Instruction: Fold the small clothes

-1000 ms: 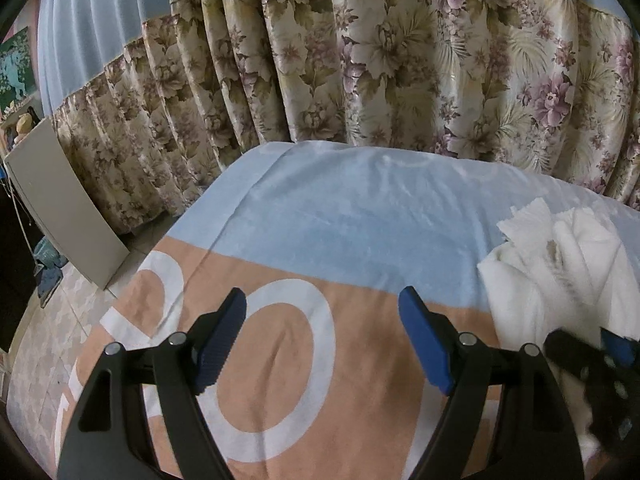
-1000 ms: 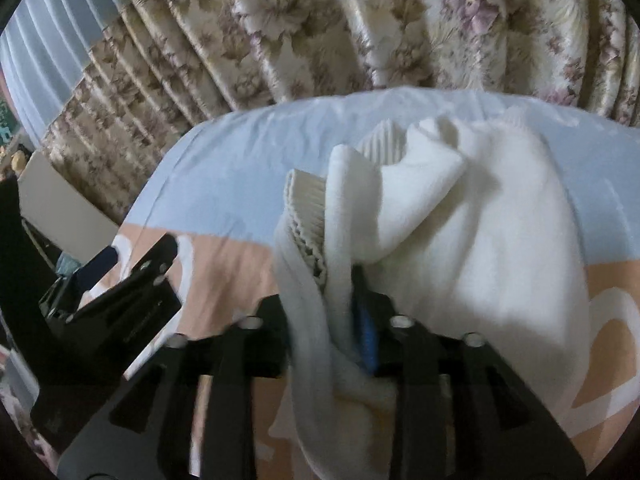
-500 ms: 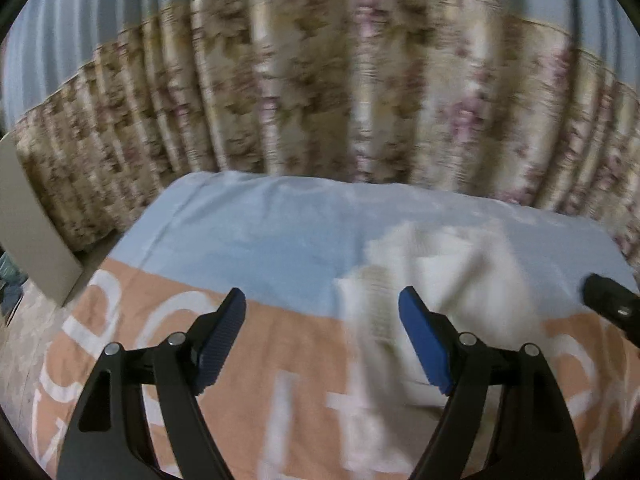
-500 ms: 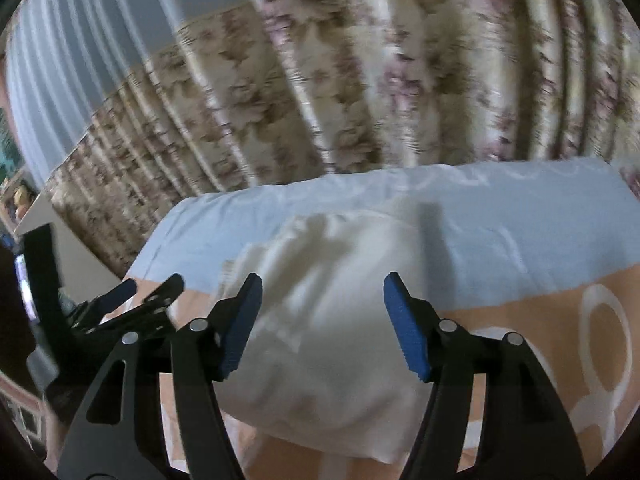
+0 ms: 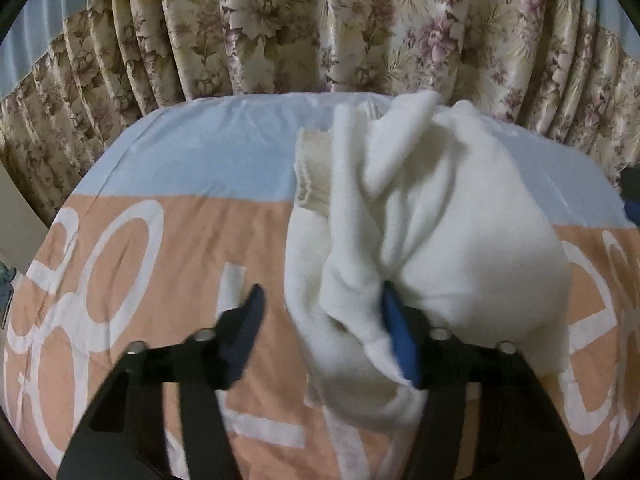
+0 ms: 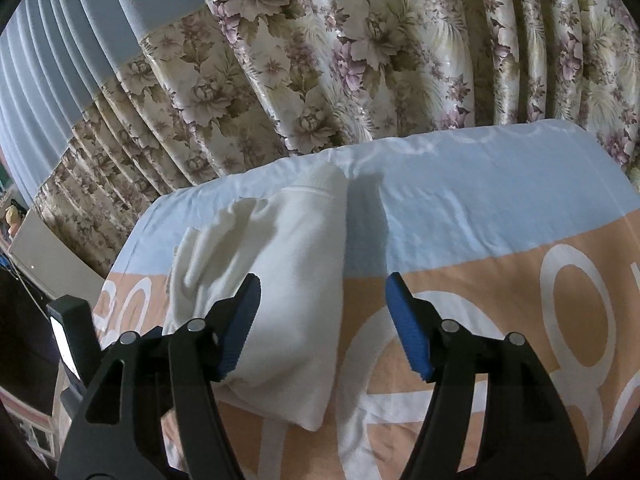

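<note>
I am closing my left gripper (image 5: 320, 328) around a fold of the white garment (image 5: 440, 216), one pad not yet touching. My right gripper (image 6: 322, 320) is hanging released. The garment is lying bunched near the bed's (image 6: 480, 184) far edge.

garment (image 5: 440, 216) on bedspread (image 5: 152, 280) | curtain (image 5: 320, 28) behind bed

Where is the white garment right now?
The white garment lies bunched on the bed cover, across its blue and peach bands, before the floral curtain. In the left wrist view its near edge sits between the left gripper fingers.
</note>
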Motion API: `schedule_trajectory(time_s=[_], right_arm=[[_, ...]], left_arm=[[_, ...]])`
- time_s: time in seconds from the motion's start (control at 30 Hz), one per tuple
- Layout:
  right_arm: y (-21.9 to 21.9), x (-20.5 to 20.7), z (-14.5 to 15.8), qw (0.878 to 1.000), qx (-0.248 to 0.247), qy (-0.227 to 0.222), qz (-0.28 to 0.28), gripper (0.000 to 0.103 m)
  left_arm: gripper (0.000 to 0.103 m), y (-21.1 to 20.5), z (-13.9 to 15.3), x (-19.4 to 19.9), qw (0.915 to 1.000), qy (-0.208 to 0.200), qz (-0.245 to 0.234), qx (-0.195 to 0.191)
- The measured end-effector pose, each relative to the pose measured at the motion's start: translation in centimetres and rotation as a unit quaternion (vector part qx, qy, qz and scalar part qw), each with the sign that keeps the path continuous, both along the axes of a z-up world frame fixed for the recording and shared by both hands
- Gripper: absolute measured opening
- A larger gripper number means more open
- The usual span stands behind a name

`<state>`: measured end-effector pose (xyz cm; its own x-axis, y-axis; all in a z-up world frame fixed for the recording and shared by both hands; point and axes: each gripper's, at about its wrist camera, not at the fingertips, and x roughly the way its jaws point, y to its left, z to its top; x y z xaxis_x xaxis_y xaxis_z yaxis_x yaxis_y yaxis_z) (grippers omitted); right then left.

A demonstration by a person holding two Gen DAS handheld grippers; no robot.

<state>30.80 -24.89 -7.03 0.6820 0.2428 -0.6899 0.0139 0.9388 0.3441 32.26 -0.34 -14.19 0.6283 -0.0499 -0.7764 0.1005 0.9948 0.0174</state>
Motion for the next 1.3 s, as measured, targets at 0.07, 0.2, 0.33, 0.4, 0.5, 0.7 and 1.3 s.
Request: schedule_trajectory(time_s=[0.07, 0.2, 0.33, 0.4, 0.5, 0.7, 1.3], right_arm=[[0.2, -0.2, -0.2, 1.0, 0.0, 0.003, 0.002, 0.066], [0.8, -0.5, -0.6, 1.0, -0.002, 0.008, 0.009, 0.066], [1.1, -0.6, -0.4, 1.0, -0.003, 0.006, 0.011, 0.066], [1.3, -0.6, -0.4, 1.0, -0.004, 0.007, 0.013, 0.066], [1.8, -0.5, -0.9, 1.0, -0.007, 0.012, 0.018, 0.066], [2.6, -0.2, -1.8, 0.999, -0.009, 0.021, 0.028, 0.067], [2.2, 2.1, -3.7, 0.999, -0.012, 0.034, 0.03, 0.069]], left_arm=[[0.033, 0.2, 0.8, -0.7, 0.9998, -0.014, -0.008, -0.011], [0.022, 1.0, 2.3, -1.3, 0.9987, -0.026, -0.009, -0.043], [0.019, 1.8, 3.2, -1.0, 0.999, -0.039, -0.01, -0.016], [0.027, 2.4, 1.5, 0.0, 0.9999, -0.009, -0.005, -0.002], [0.046, 3.5, 0.1, 0.1, 0.9999, -0.006, 0.011, 0.001], [0.071, 5.9, 2.4, 0.0, 0.9983, -0.015, 0.031, -0.048], [0.075, 0.3, 5.2, 11.0, 0.998, -0.051, -0.036, 0.005]])
